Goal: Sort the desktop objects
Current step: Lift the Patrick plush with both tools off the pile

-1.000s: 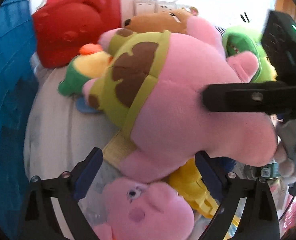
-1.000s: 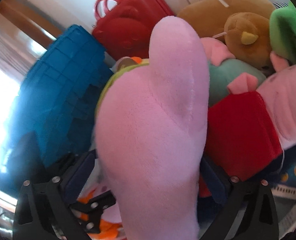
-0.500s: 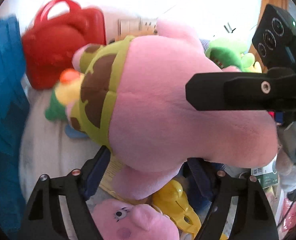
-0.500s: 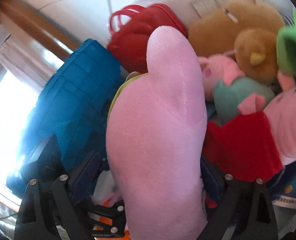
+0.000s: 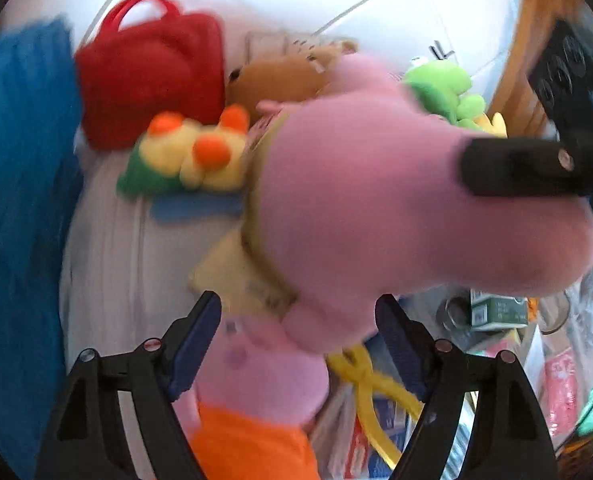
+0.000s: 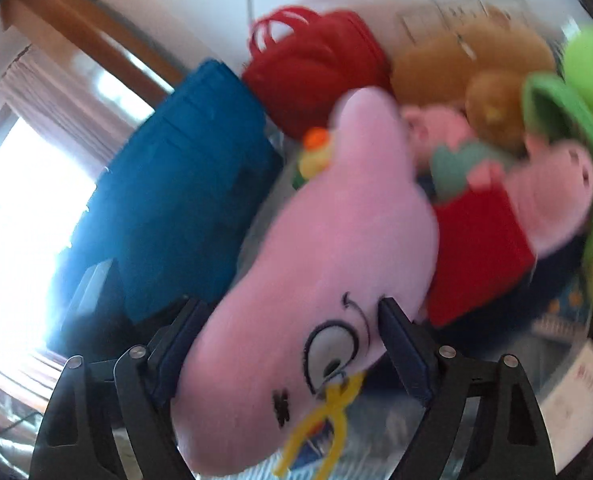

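Note:
A big pink star plush (image 5: 396, 208) with green-and-brown shorts hangs over the toy pile. Its eye shows in the right wrist view, where my right gripper (image 6: 292, 332) is shut on the plush (image 6: 336, 240), which fills the gap between the jaws. In the left wrist view one black right-gripper finger (image 5: 516, 172) presses into the plush's side. My left gripper (image 5: 298, 332) stands open below the plush. The plush's lower tip lies between the jaws, nearer the right jaw, with a gap at the left one.
A red bag (image 5: 148, 84), blue crate (image 5: 20, 200), brown bear (image 5: 280, 76), green frog (image 5: 444, 88) and yellow-green toy (image 5: 188, 160) lie behind on white cloth (image 5: 104, 240). A pink pig in orange (image 5: 264, 372) and a yellow tool (image 5: 360, 372) lie below.
The pink plush has been lifted and swung right, uncovering the yellow-green toy and the bear. Its eye now faces the right wrist camera. The left jaws have narrowed a little.

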Motion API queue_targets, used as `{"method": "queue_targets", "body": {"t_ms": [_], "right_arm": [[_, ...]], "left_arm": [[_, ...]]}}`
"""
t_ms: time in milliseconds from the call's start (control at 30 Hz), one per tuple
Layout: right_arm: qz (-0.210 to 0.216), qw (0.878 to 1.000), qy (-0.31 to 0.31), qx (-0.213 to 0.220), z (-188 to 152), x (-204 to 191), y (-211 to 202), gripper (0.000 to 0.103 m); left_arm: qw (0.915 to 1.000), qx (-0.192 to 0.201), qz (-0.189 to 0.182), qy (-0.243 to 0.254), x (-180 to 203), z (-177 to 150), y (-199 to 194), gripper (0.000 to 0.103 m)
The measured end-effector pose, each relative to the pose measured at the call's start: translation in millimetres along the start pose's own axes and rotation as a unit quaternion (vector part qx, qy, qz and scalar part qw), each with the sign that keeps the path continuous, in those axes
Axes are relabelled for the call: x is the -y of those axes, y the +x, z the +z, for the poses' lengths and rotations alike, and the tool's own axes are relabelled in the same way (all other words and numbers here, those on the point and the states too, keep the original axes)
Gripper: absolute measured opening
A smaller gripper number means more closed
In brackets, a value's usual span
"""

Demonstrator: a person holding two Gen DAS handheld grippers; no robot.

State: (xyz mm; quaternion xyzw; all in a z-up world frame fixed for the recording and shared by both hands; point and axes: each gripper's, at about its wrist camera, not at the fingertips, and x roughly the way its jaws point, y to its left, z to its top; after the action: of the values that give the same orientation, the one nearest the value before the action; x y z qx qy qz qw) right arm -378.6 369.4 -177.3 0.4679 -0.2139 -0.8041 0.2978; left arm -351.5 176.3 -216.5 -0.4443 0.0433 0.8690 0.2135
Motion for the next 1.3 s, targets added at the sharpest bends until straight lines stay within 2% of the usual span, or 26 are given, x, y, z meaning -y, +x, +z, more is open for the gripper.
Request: {"method": "queue_targets", "body": {"t_ms": [67, 200, 300, 467, 633, 733, 833, 900, 1000, 1100, 1300], "right_arm": [[-0.007, 1.0, 0.016, -0.007, -6, 12, 0, 0.097], [0.0, 0.999, 0.054, -0.004, -12, 40, 1, 0.102], [0.017, 0.996, 0.086, 0.026, -9, 59, -5, 0.103], [-0.005, 0.997, 0.081, 0.01, 5, 69, 4, 0.103], [0.006, 0.998, 0.066, -0.008, 18, 78, 28, 0.103], [0.008, 0.998, 0.065, -0.019, 22, 85, 39, 0.103], [0.019, 0.998, 0.049, -0.027, 22, 79, 41, 0.103], [0.032, 0.998, 0.042, -0.023, 20, 74, 40, 0.103], [0.052, 0.998, 0.032, -0.013, 19, 63, 34, 0.103], [0.073, 0.997, 0.013, 0.007, 22, 44, 17, 0.103], [0.114, 0.992, -0.024, 0.047, 28, 6, -17, 0.103]], "left_arm": [[0.9997, 0.001, 0.013, -0.019, -10, -4, -6, 0.089], [0.9978, 0.034, 0.021, -0.053, -19, 9, -19, 0.103], [0.9963, 0.044, 0.011, -0.074, -21, 25, -15, 0.103], [0.9934, 0.035, -0.056, -0.094, -13, 44, 6, 0.103], [0.9917, 0.002, -0.122, -0.041, 15, 42, 46, 0.103], [0.9901, 0.002, -0.134, -0.044, 17, 44, 63, 0.103], [0.9899, 0.02, -0.137, -0.031, 20, 49, 65, 0.103], [0.9912, 0.034, -0.128, -0.008, 26, 51, 58, 0.103], [0.9893, 0.056, -0.134, -0.014, 21, 56, 42, 0.103], [0.9896, 0.077, -0.121, 0.0, 24, 60, 20, 0.103], [0.9848, 0.138, -0.102, 0.025, 27, 67, -47, 0.103]]}}
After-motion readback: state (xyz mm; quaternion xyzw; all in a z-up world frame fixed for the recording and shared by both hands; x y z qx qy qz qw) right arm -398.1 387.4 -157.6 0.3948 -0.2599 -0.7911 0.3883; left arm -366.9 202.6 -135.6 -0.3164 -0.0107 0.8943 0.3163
